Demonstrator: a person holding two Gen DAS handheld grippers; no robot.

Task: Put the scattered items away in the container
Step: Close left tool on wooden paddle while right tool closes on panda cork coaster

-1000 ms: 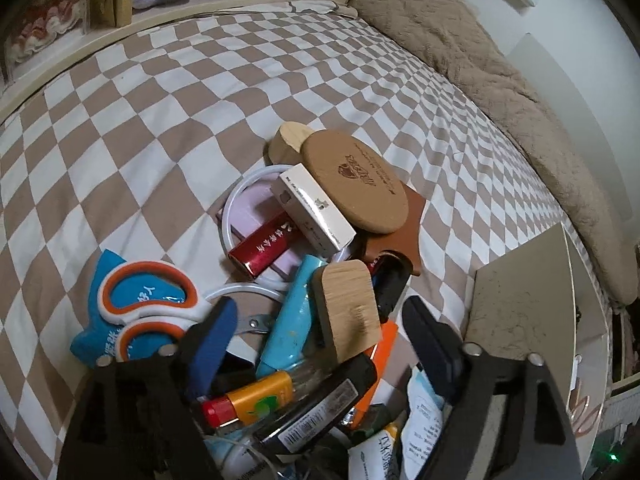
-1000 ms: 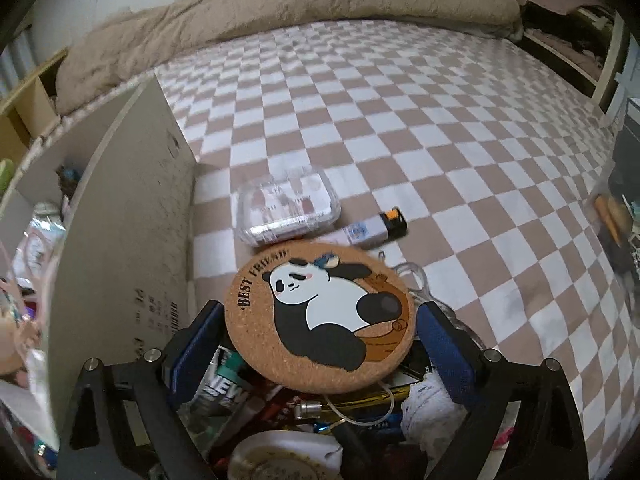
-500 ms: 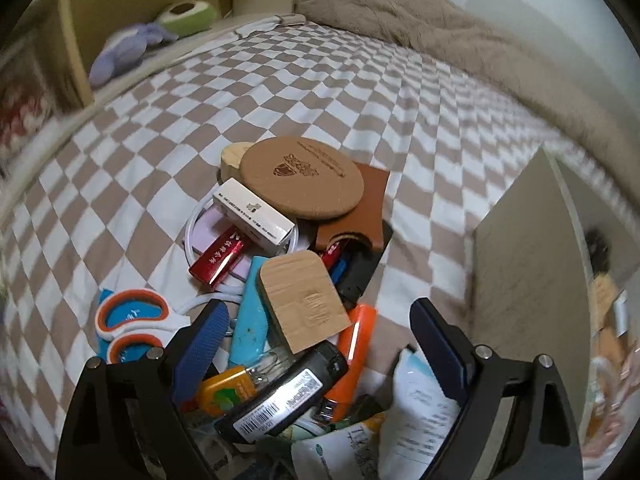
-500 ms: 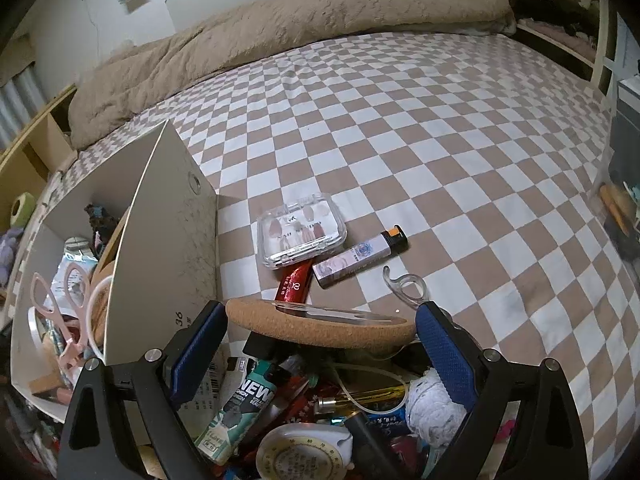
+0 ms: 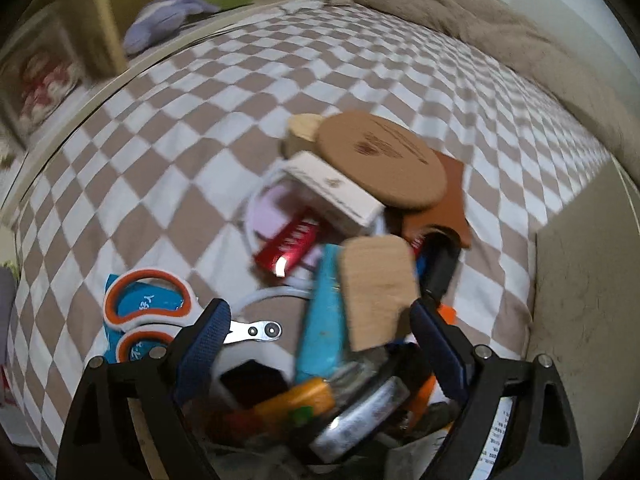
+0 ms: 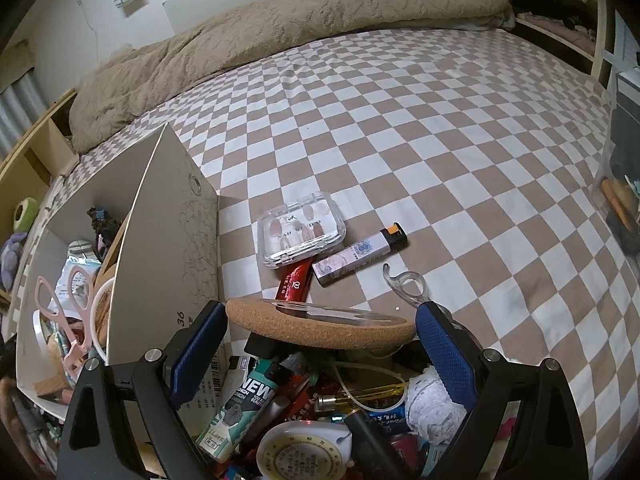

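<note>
A brown-and-white checked bedspread (image 6: 400, 128) fills most of both views, with a tan quilt (image 6: 280, 12) bunched along its far edge at the top of the right wrist frame. At the left of that frame stands the container (image 6: 168, 240), a pale open-topped box already holding pink scissors (image 6: 60, 312) and other small things; in the left wrist view only its side wall shows, at the right edge (image 5: 584, 288). The right gripper (image 6: 320, 336), low in its frame, is clenched on a round cork coaster (image 6: 320, 322), which is seen edge-on and spans the gap between the blue pads, just right of the box wall and above a heap of clutter. Beyond it on the bedspread, mid-frame, lie a clear case of false nails (image 6: 300, 230), a lighter (image 6: 360, 254) just to its right, a red tube (image 6: 296, 282) poking from under the case, and a clear plastic loop (image 6: 406, 282) nearby. The left gripper (image 5: 320, 328) is released, its jaws spread wide and pressing on nothing, over a blurred pile at lower centre: another cork coaster (image 5: 380, 160) at the top, a white carton (image 5: 336, 188) against it, a wooden block (image 5: 376, 284), a teal tube (image 5: 324, 312), a red tube (image 5: 288, 244), and orange-handled scissors (image 5: 148, 312) at the lower left.
</note>
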